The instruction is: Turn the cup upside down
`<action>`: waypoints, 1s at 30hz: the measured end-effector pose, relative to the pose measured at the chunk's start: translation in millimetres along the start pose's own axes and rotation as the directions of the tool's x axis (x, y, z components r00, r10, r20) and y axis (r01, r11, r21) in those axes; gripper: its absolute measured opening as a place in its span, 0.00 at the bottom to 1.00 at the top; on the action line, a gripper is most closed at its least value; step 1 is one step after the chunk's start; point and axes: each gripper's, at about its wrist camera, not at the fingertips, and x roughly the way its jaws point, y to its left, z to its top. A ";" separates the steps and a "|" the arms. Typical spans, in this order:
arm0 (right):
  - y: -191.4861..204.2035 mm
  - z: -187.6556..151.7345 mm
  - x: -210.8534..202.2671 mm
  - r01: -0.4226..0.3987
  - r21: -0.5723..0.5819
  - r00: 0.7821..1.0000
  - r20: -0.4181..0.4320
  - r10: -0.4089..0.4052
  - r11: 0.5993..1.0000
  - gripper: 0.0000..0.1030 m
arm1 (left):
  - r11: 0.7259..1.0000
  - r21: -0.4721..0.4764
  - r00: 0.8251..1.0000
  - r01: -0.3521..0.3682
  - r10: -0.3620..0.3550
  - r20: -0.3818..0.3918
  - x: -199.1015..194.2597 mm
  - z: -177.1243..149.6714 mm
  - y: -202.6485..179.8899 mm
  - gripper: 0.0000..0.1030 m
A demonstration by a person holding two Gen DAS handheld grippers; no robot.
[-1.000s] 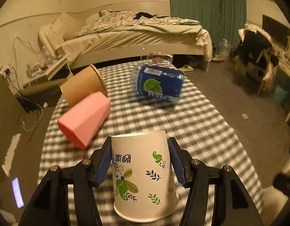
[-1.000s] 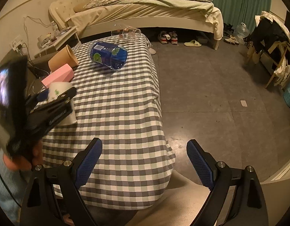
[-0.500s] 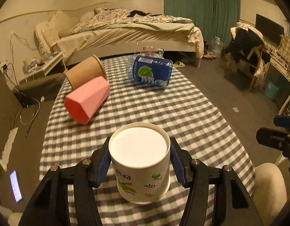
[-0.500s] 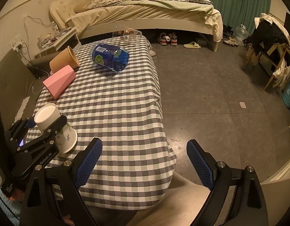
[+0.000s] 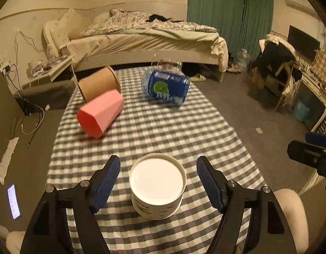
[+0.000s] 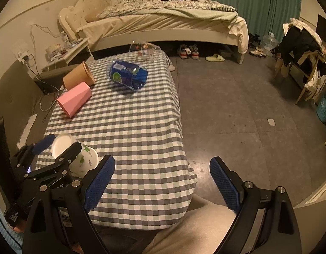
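left tool spread wide, straddling the white paper cup, pads clear of both sides. cup upside down on the checked desk, near edge. right tool gaping, holding nothing. farther back, tipped over: pink cup, brown cup, blue bottle.

Out at my eleven o'clock a pink faceted cup lies on its side on the checkered tablecloth, touching the brown paper cup toppled just behind it. At one o'clock a blue-labelled clear bottle lies sideways, a clear glass beyond it at the far edge. Past the table: an unmade bed, green curtains, a chair heaped with clothes.
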 end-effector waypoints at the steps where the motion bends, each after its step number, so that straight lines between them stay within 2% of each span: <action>1: 0.1 0.6 -3.8 0.001 0.000 1.000 0.009 -0.001 1.000 0.89 | 1.000 -0.008 1.000 0.003 -0.003 0.012 -5.5 4.5 1.0 0.75; 7: 5.1 8.7 -40.7 0.000 -0.012 0.996 0.094 0.001 1.000 0.89 | 0.998 -0.056 0.992 0.029 -0.022 0.124 -56.5 32.8 13.1 0.75; 13: 25.5 16.9 -78.3 -0.022 -0.058 0.981 0.192 0.033 0.998 0.89 | 0.997 -0.065 0.982 -0.038 0.050 0.183 -107.7 45.0 31.6 0.75; 18: 49.4 13.9 -101.0 -0.049 -0.107 0.965 0.253 0.075 0.993 0.89 | 0.992 -0.113 0.981 -0.051 0.072 0.182 -132.9 34.7 53.2 0.75; 24: 75.1 -3.5 -96.7 -0.057 -0.149 0.966 0.240 0.092 0.987 0.89 | 0.991 -0.115 0.979 -0.067 0.087 0.182 -147.2 8.6 67.3 0.75; 30: 91.1 -25.4 -79.3 -0.071 -0.151 0.972 0.211 0.102 0.986 0.89 | 0.990 -0.103 0.984 -0.093 0.107 0.145 -144.8 -18.6 73.1 0.74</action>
